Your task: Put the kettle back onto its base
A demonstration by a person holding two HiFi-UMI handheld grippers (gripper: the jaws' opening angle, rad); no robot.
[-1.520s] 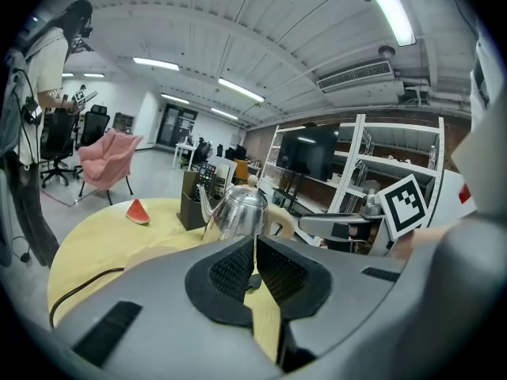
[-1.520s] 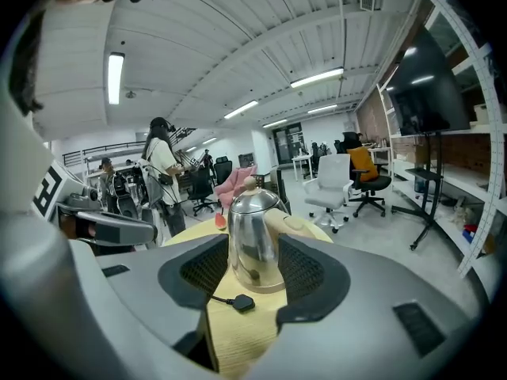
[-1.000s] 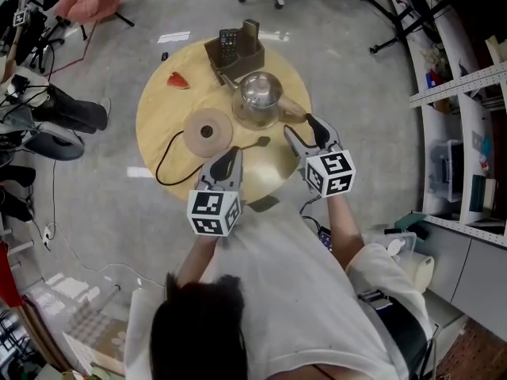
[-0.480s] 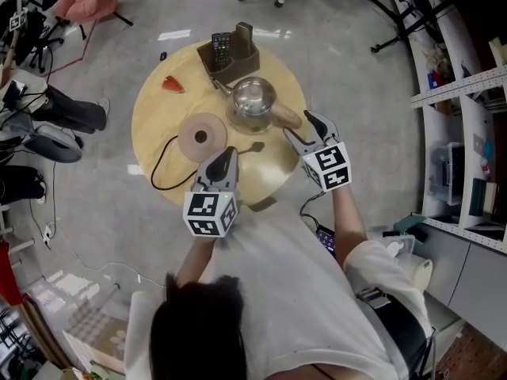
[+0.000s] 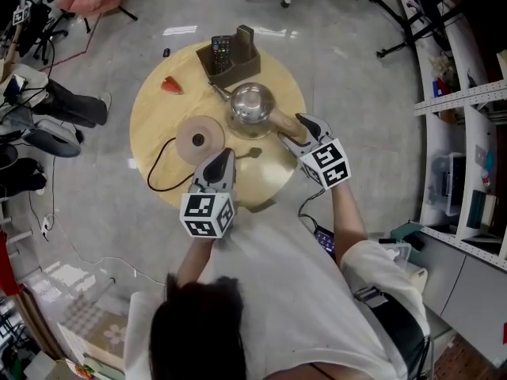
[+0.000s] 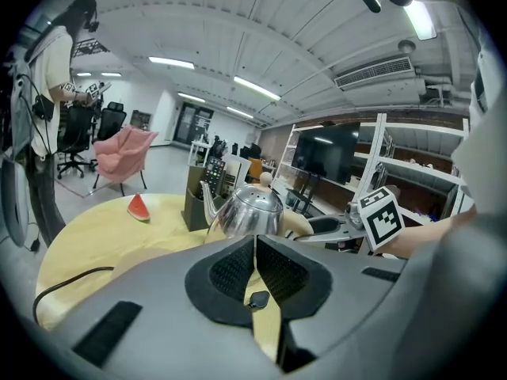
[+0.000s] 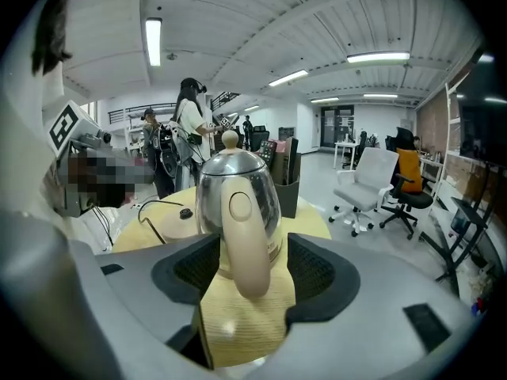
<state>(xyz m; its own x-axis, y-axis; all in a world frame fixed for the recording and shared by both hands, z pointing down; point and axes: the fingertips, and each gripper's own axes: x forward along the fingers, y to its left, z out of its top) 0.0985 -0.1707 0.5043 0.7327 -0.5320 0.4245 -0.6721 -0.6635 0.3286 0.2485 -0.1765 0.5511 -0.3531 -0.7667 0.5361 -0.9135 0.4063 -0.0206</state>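
Note:
The steel kettle [image 5: 252, 105] with a beige handle [image 7: 245, 244] stands on the round wooden table [image 5: 158, 117], right of its round beige base [image 5: 199, 139]. The base is bare, and its black cord [image 5: 158, 172] loops off to the left. My right gripper [image 5: 293, 127] is open, with its jaws on either side of the handle and a gap on each side [image 7: 244, 269]. My left gripper [image 5: 223, 158] hovers at the near table edge, just right of the base, shut on nothing [image 6: 255, 242]. In the left gripper view the kettle [image 6: 249, 210] is ahead.
A dark caddy [image 5: 230, 52] holding a remote stands at the table's far edge behind the kettle. A red watermelon slice [image 5: 172, 86] lies at the far left. Office chairs [image 7: 380, 184] and people [image 7: 190, 133] stand beyond the table, and shelving [image 5: 467, 133] lines the right.
My right gripper has moved forward and left, so its open jaws now straddle the kettle handle. The left gripper and the kettle have stayed about where they were.

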